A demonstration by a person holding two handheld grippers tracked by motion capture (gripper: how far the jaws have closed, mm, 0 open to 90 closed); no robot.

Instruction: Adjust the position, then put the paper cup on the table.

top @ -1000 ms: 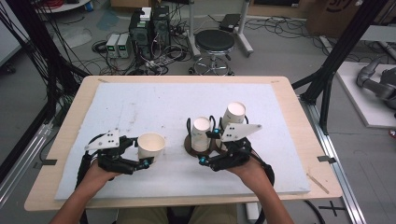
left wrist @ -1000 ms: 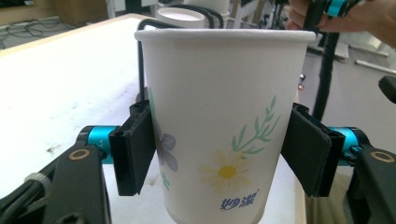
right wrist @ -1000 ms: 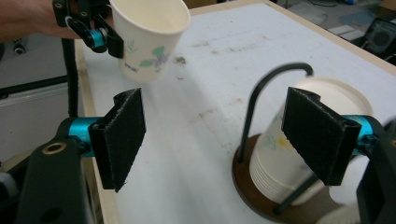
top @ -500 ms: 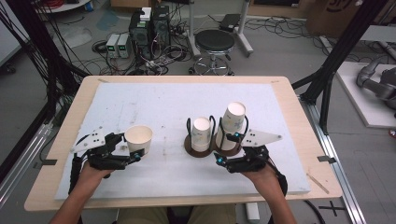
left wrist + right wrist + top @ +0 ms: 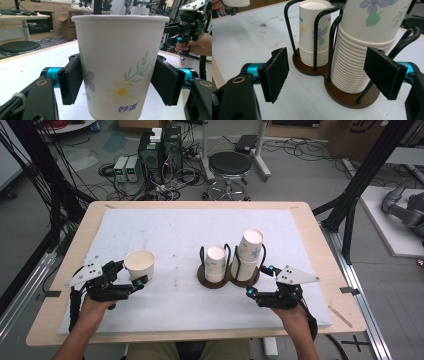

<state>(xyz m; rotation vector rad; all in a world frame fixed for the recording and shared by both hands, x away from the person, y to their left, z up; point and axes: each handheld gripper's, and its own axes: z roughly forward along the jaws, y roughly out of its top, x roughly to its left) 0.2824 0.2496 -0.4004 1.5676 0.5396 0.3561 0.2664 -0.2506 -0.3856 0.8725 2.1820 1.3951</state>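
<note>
Surface point(image 5: 165, 227): wooden board with a white mat over most of it.

Left gripper point(image 5: 131, 279): held in the person's left hand point(image 5: 92, 306) near the front-left corner of the surface. Jaws set on either side of a single paper cup point(image 5: 139, 265). In the left gripper view the cup point(image 5: 120, 65) stands upright, mouth up, between the two black pads; the left pad point(image 5: 71, 81) meets the cup wall, the right pad point(image 5: 166, 81) sits at the wall or just off it, and I cannot tell whether it presses. Cup printed with flowers, leaves and blue characters. Whether its base rests on the mat is cut off by the frame.

Right gripper point(image 5: 261, 281): held in the right hand point(image 5: 295, 312) toward the front-right edge, just in front of the cup holder point(image 5: 227, 277). Jaws wide apart, holding nothing and touching nothing; in the right gripper view the pads point(image 5: 275, 72) flank the holder without contact.

Holder: dark brown two-lobed base with black wire hoops, near the middle of the surface, slightly right. Short stack point(image 5: 216, 262) of inverted cups in the left lobe; tall stack point(image 5: 247, 255) in the right lobe, also inverted, its nested rims plain in the right gripper view point(image 5: 362, 55).
</note>
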